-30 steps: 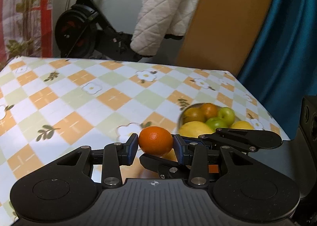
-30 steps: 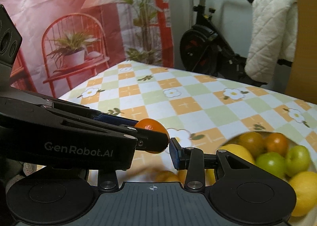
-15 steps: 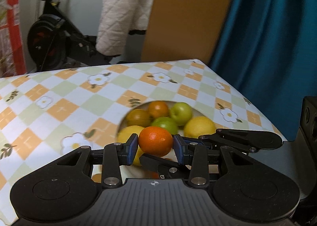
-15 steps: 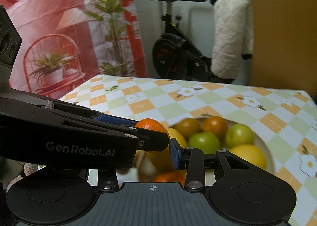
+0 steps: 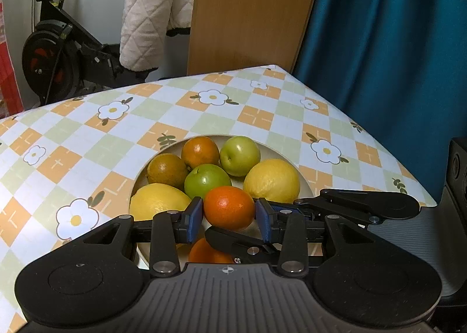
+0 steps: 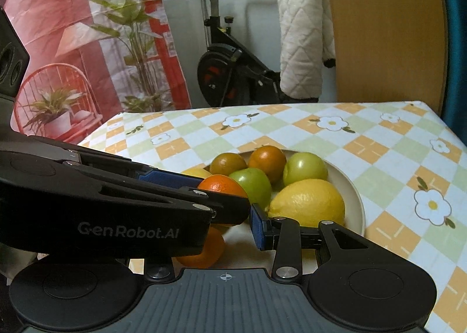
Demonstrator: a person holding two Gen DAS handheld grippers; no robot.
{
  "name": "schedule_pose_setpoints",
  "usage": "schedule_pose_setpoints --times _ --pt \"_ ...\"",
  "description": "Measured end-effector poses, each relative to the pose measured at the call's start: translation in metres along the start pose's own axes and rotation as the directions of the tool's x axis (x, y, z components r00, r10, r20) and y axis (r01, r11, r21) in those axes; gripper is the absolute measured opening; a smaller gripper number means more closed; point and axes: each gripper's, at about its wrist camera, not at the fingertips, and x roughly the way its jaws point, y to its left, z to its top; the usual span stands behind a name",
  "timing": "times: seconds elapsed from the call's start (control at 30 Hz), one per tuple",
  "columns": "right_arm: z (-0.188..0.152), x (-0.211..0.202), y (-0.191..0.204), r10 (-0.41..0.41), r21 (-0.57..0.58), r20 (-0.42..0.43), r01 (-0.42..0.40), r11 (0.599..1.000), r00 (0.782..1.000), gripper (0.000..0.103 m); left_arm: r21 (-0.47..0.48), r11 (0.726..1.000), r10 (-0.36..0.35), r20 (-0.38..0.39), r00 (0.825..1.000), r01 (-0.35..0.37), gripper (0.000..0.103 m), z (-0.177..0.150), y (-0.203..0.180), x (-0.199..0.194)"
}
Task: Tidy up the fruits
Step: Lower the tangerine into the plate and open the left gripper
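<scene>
Left claw (image 5: 229, 217) clamped on an orange (image 5: 229, 208) above the full fruit bowl (image 5: 303, 178), near the desk (image 5: 87, 140) corner; right claw (image 6: 245, 216) crosses beneath, grip unclear.

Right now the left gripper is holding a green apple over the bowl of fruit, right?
Not quite. The left gripper holds an orange, not a green apple, over the bowl of fruit. The left wrist view shows it between the blue pads.

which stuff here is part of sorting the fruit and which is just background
Part of the job:
orange held in left tongs
plate of fruit
lemons
green apples

Just around:
exercise bike
white quilted jacket
blue curtain
</scene>
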Motion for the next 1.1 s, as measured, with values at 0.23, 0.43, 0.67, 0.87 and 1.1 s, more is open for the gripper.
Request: schedule_pose_setpoints --times 0.23,0.43,0.67,0.87,1.1 --pt "-0.004 0.005 -0.006 -0.002 0.026 -0.016 0.002 1.000 1.000 0.035 0.001 1.000 -0.003 -0.024 1.000 0.003 0.042 0.000 -0.002 0.009" --pt "-0.006 0.007 -0.009 0.000 0.042 -0.016 0.000 0.999 1.000 0.036 0.000 1.000 -0.002 -0.032 0.999 0.002 0.042 0.000 -0.002 0.013" --pt "-0.007 0.009 -0.011 -0.003 0.069 -0.018 0.004 0.998 1.000 0.040 -0.003 1.000 -0.018 -0.043 0.999 0.018 0.041 0.001 -0.001 0.019" --pt "-0.008 0.009 -0.012 -0.006 0.072 -0.020 0.007 0.997 1.000 0.040 -0.002 1.000 -0.015 -0.041 0.999 0.015 0.041 0.000 -0.001 0.018" --pt "-0.007 0.004 -0.009 -0.007 0.053 0.008 0.006 0.999 1.000 0.040 0.003 1.000 0.008 -0.008 1.000 -0.008 0.046 0.000 -0.002 0.008"
